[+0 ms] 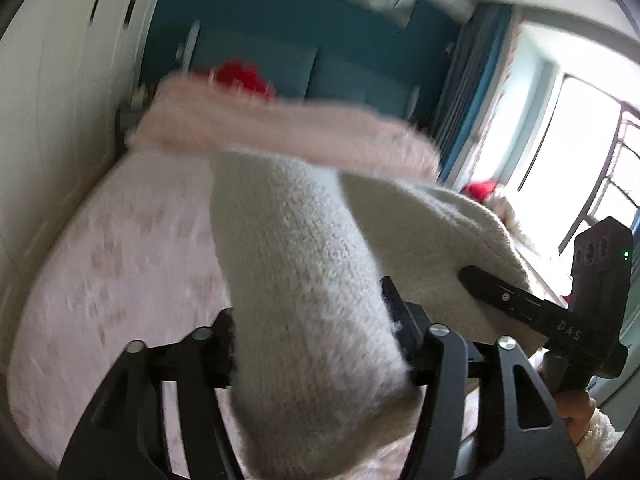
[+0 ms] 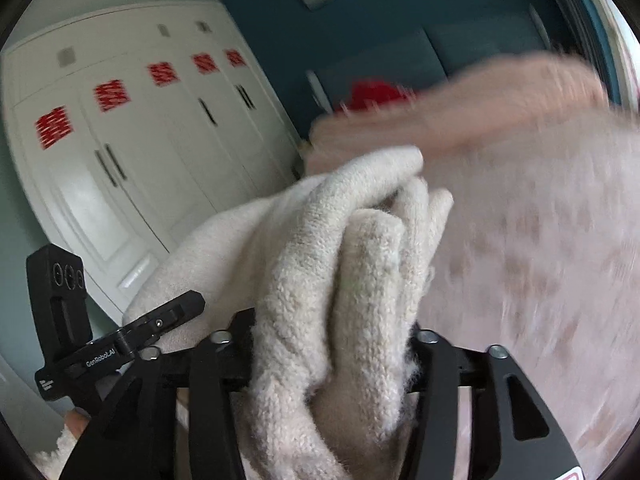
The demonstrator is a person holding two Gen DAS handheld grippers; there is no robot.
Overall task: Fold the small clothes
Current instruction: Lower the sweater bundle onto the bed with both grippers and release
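Two hand-held grippers hold one cream knitted garment (image 1: pixel 304 280) above the bed (image 1: pixel 120 264). My left hand-held gripper (image 1: pixel 316 344) is clamped on a rolled edge; my right hand-held gripper (image 2: pixel 332 364) is clamped on a bunched wad of the same knit. Both views are motion-blurred. A pink blanket (image 1: pixel 280 132) lies toward the bed's far edge. My judgement: draw the grips apart until the bunching clears, then lay the garment flat mid-bed before creasing.
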